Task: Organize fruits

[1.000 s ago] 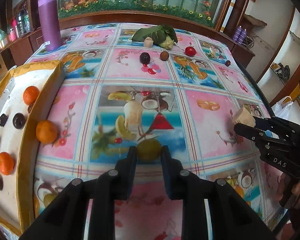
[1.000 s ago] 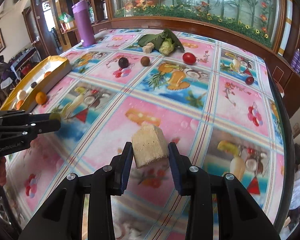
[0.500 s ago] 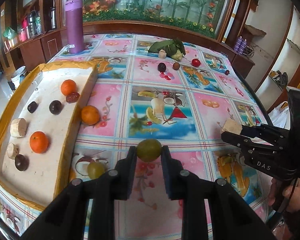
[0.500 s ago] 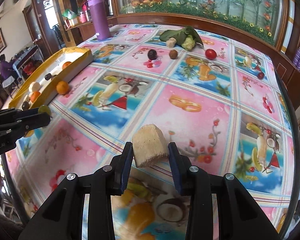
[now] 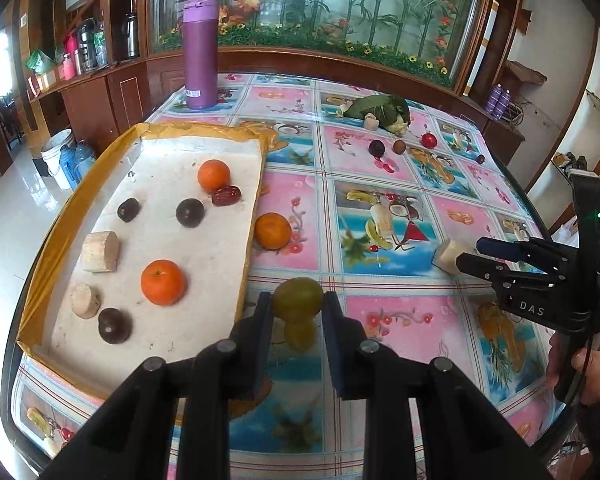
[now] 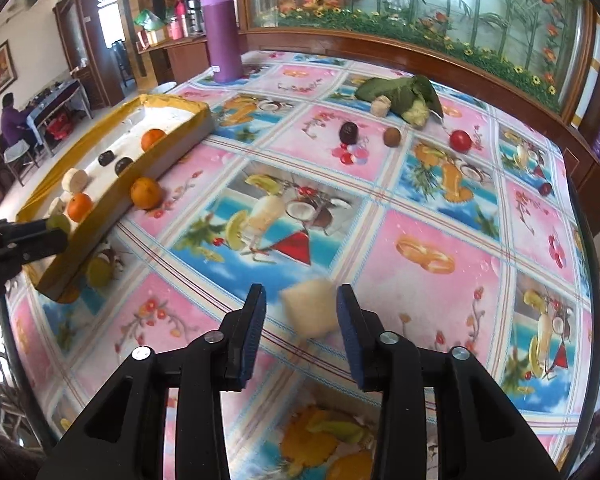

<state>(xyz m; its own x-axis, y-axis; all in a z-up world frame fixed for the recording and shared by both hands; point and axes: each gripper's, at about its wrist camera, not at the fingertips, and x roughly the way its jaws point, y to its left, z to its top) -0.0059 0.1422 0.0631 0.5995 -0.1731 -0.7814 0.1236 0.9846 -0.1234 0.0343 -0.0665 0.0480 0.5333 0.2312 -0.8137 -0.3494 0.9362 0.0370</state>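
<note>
**Change.** The right gripper [image 6: 302, 314] has widened. Half a second ago both pads clamped the pale cut chunk [image 6: 309, 314]. Now a clear gap shows on the chunk's left side, and the chunk is motion-blurred and close against the right pad. It is probably released and dropping onto the tablecloth, well short of the yellow-walled tray [image 5: 44, 256]. If so, this piece is not yet sorted and needs a re-grasp.

The left gripper [image 5: 296, 312] has moved toward the tray and is now just beside its near right corner. It remains clamped narrowly on the round green fruit [image 5: 298, 298].

**Pose.**
- Left gripper: level, pointing forward along the tray's right wall and raised above the cloth. A second green fruit [image 5: 300, 334] lies on the cloth directly below.
- Right gripper: well to the right of the tray, fingers aimed toward it and tilted slightly down.

**Task state.** The tray holds oranges, dark fruits and pale chunks. One orange [image 5: 272, 231] rests outside, touching or nearly touching the right wall.
</note>
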